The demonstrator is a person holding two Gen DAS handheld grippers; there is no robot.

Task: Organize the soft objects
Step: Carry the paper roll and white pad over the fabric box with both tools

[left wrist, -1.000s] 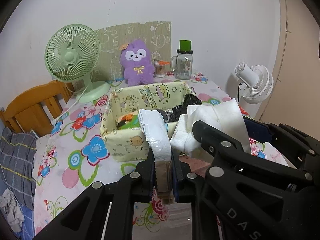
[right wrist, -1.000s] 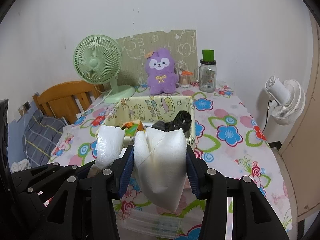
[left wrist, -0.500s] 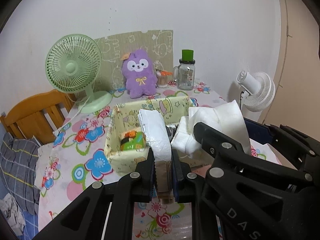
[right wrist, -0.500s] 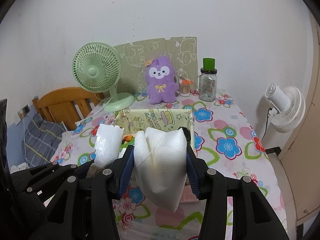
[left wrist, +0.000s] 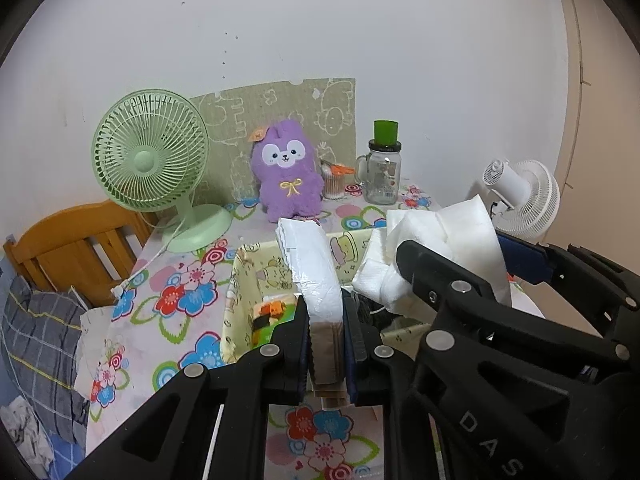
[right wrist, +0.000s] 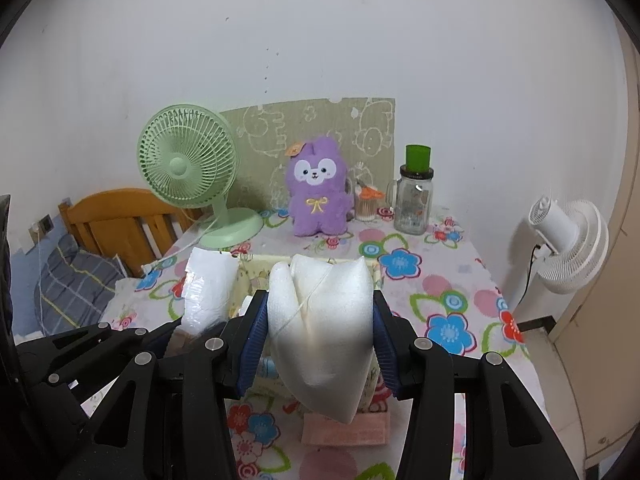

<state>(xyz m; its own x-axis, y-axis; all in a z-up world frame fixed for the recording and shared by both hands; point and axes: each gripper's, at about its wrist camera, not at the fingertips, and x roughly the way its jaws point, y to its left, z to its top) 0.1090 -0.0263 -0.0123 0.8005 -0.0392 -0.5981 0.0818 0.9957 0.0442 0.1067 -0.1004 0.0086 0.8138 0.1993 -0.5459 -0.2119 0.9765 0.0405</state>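
My left gripper [left wrist: 327,320] is shut on a flat white plastic-wrapped packet [left wrist: 314,272] with a brown end, held upright above the table. My right gripper [right wrist: 318,328] is shut on a folded white foam sheet [right wrist: 320,320], held above the near end of the yellow patterned fabric basket [left wrist: 240,280]. The basket holds small items, one orange and black [left wrist: 270,312]. The right gripper and its foam show at the right of the left wrist view [left wrist: 448,248]. The packet shows at the left of the right wrist view [right wrist: 206,288].
On the floral tablecloth [right wrist: 440,300] stand a green fan [right wrist: 188,168], a purple plush toy [right wrist: 316,188], a cup of cotton swabs [right wrist: 366,204] and a glass jar with a green lid [right wrist: 414,196]. A pink cloth [right wrist: 344,432] lies below the foam. A white fan [right wrist: 568,248] stands right; a wooden chair [right wrist: 116,216] left.
Both grippers have risen and drawn back from the basket with their loads; the basket and the things behind it sit lower and farther in both views. Both grips are unchanged.
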